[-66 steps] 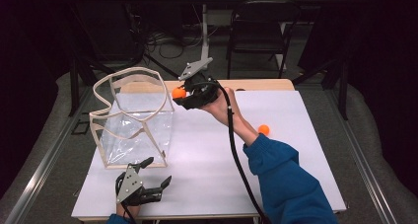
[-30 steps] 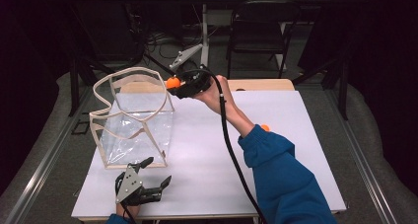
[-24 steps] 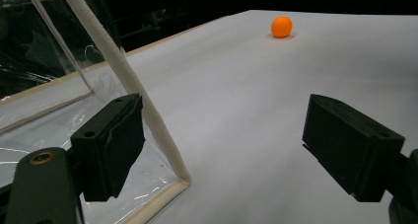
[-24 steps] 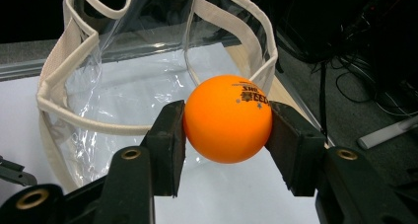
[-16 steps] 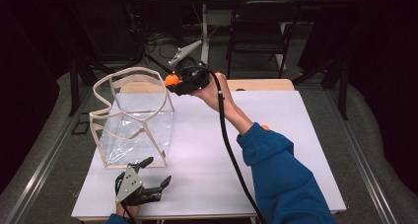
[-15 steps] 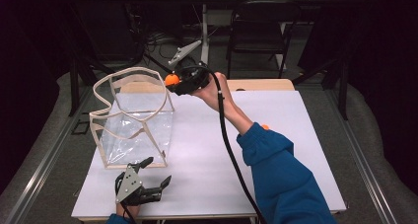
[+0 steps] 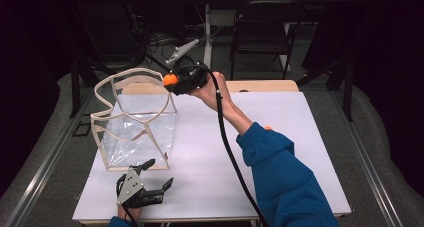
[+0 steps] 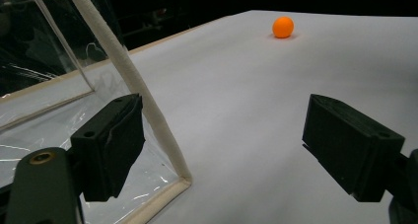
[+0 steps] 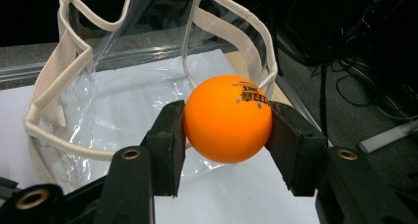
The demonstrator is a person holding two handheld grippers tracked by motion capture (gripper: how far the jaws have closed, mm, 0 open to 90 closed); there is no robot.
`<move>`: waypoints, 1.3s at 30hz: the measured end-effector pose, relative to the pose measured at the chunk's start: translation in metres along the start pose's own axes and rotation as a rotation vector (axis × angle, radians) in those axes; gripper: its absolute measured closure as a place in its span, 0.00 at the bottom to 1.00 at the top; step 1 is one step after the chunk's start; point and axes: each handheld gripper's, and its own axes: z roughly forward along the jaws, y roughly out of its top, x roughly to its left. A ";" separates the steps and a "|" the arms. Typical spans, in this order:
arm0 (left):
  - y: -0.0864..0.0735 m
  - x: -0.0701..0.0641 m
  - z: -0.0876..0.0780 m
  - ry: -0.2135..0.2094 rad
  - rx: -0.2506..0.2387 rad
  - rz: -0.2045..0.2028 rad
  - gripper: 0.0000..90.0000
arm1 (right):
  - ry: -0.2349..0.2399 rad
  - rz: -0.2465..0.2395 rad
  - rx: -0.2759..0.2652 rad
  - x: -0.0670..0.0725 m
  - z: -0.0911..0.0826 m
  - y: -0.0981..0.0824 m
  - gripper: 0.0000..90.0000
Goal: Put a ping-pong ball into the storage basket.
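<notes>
Orange ping-pong ball [image 9: 227,118] sits pinched in my right tongs [image 7: 172,82] just over the near rim of the clear tote bag [image 7: 135,119], whose mouth lies below and ahead, while my left tongs [image 7: 150,182] rest open on the counter [image 7: 280,137].

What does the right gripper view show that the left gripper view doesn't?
Right gripper view alone: the right gripper, its fingers shut on an orange ball, above the open top of the clear bag. Left gripper view alone: the left gripper, its fingers open beside the bag's bottom corner, and a second orange ball lying loose farther along the table. Shared: the bag and the white tabletop.
</notes>
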 end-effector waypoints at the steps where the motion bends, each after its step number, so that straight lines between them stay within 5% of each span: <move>1: 0.000 0.000 0.000 0.001 0.000 0.001 0.18 | 0.001 -0.001 -0.001 0.000 0.000 0.000 0.56; 39: 0.001 0.000 -0.001 -0.002 -0.008 0.001 0.18 | 0.020 -0.011 -0.027 0.023 0.020 0.013 0.56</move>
